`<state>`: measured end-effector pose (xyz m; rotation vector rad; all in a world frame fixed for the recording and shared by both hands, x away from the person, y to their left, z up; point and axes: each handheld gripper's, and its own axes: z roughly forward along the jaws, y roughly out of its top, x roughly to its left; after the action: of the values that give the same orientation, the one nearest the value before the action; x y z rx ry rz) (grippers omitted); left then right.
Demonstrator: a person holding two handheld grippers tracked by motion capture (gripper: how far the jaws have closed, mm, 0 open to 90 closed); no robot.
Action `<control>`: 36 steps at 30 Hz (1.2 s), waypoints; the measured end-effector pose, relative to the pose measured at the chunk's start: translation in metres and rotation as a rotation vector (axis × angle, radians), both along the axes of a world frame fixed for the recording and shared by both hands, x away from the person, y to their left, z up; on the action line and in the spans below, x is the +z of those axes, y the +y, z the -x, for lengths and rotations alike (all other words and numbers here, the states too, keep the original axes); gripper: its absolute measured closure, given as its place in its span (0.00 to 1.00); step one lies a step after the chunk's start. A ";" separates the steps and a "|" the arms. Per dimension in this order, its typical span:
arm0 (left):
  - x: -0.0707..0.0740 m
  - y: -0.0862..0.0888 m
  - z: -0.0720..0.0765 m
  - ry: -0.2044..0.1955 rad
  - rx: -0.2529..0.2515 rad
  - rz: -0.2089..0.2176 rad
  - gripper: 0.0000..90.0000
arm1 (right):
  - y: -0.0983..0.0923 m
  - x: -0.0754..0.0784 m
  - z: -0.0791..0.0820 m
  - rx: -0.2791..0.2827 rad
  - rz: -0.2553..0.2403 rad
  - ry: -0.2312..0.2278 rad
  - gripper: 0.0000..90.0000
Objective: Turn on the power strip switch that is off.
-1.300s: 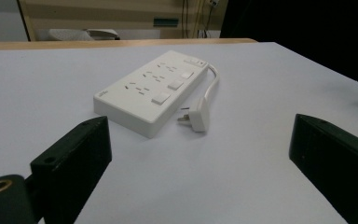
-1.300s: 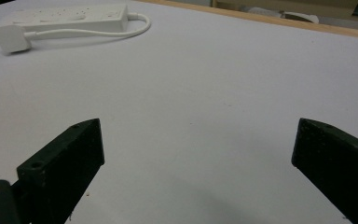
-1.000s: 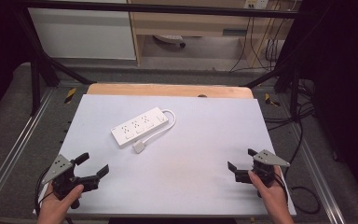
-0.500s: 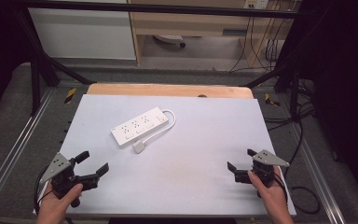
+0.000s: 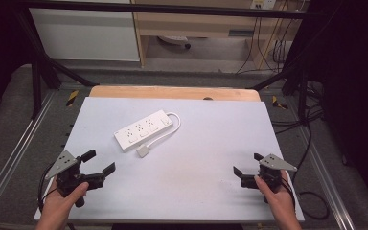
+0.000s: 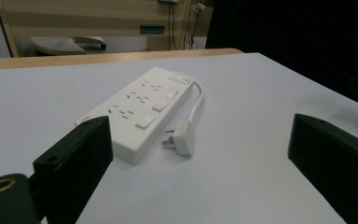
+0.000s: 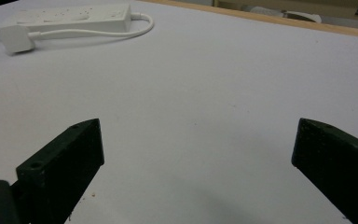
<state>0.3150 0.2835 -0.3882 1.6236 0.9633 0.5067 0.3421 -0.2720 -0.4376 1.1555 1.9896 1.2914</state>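
Black left gripper (image 5: 98,162): held in the person's left hand (image 5: 63,203) at the near left corner of the table; a grey three-cornered plate sits on top; its two jaws stand wide apart with nothing between them, and they point toward the middle of the table.
Black right gripper (image 5: 248,164): held in the person's right hand (image 5: 275,199) at the near right corner; it carries the same kind of grey plate; its jaws are also spread wide and hold nothing.
Tabletop (image 5: 206,143): a pale, matte sheet that covers most of the table; the two grippers are well apart, one at each near corner.
Plug (image 5: 143,151): white, lying flat on the tabletop just in front of the power strip's near long side; in the left gripper view its metal pins (image 6: 167,141) point toward the strip.
Cord (image 5: 175,125): white; it leaves the strip's right end, loops round and runs back to the plug.
Power strip (image 5: 143,130): white, with a row of sockets and switches; it lies flat and slantwise, left of the table's centre, well apart from both grippers and nearer the left one; in the left gripper view it lies straight ahead between the jaws.
Wooden edge (image 5: 172,92): a bare strip of light wood along the table's far side, beyond the pale sheet.
Floor beyond: dark, with cables (image 5: 268,48) and light wooden furniture.
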 end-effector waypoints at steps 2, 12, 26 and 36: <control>0.003 -0.002 -0.002 -0.002 -0.004 -0.004 0.07 | 0.000 0.000 0.000 0.001 0.001 -0.001 0.03; 0.015 -0.010 -0.014 0.003 -0.013 -0.015 0.07 | -0.001 0.000 0.000 -0.003 0.002 -0.003 0.03; 0.022 -0.023 -0.030 0.014 -0.024 -0.033 0.08 | 0.000 0.000 0.001 -0.002 -0.005 0.007 0.03; 0.029 -0.033 -0.045 0.015 -0.036 -0.041 0.08 | 0.000 0.000 0.001 -0.001 -0.011 0.012 0.03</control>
<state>0.3603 0.2508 -0.3596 1.6810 0.9386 0.4929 0.3413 -0.2718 -0.4374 1.1717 1.9930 1.2989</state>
